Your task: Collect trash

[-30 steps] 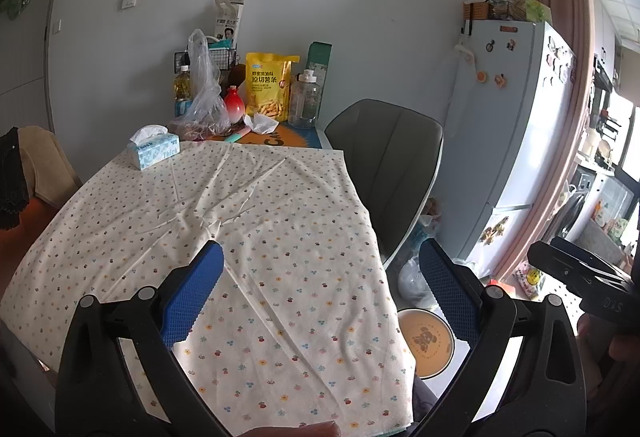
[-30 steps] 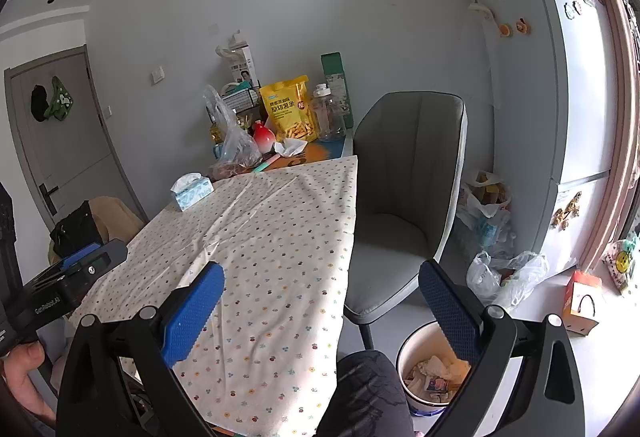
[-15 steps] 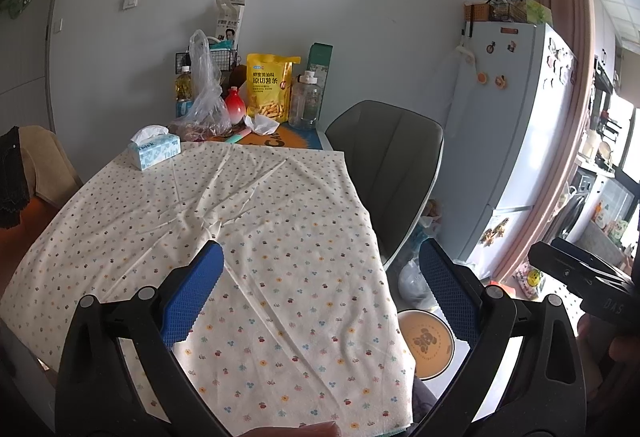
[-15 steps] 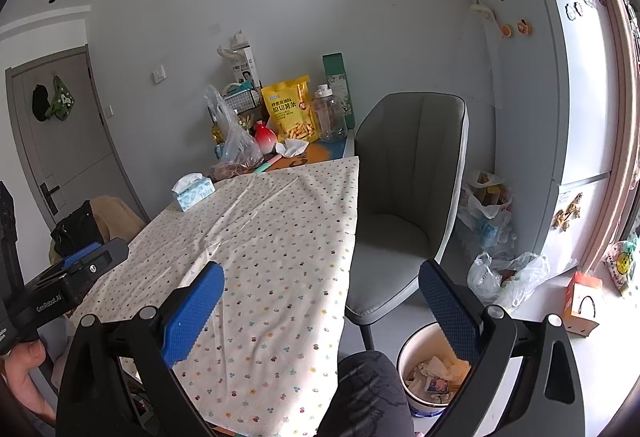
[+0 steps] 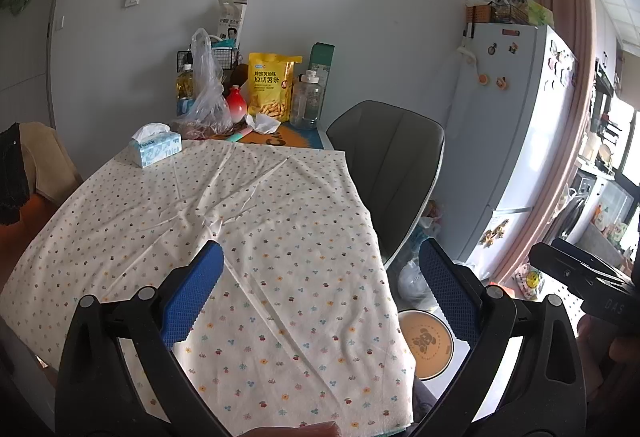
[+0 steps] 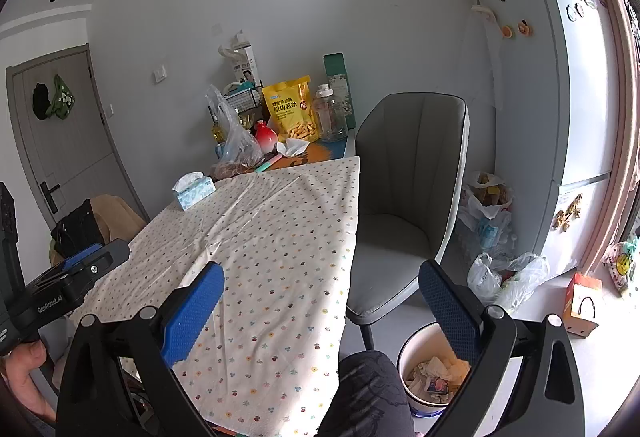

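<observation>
Cloth-covered desk (image 5: 280, 237) lies below both wide-open, empty tongs (image 5: 320, 293) (image 6: 320, 305); crumpled tissue (image 5: 262, 123) sits far among groceries, trash bin (image 6: 424, 369) near right beside a grey chair (image 6: 408, 197).

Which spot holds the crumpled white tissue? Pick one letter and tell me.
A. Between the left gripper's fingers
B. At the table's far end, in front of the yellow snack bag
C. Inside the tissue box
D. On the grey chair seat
B: the crumpled white tissue lies just in front of the yellow snack bag, at the far end of the table.

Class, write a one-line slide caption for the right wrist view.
Open right gripper above floral tablecloth; bin holds trash.
</observation>
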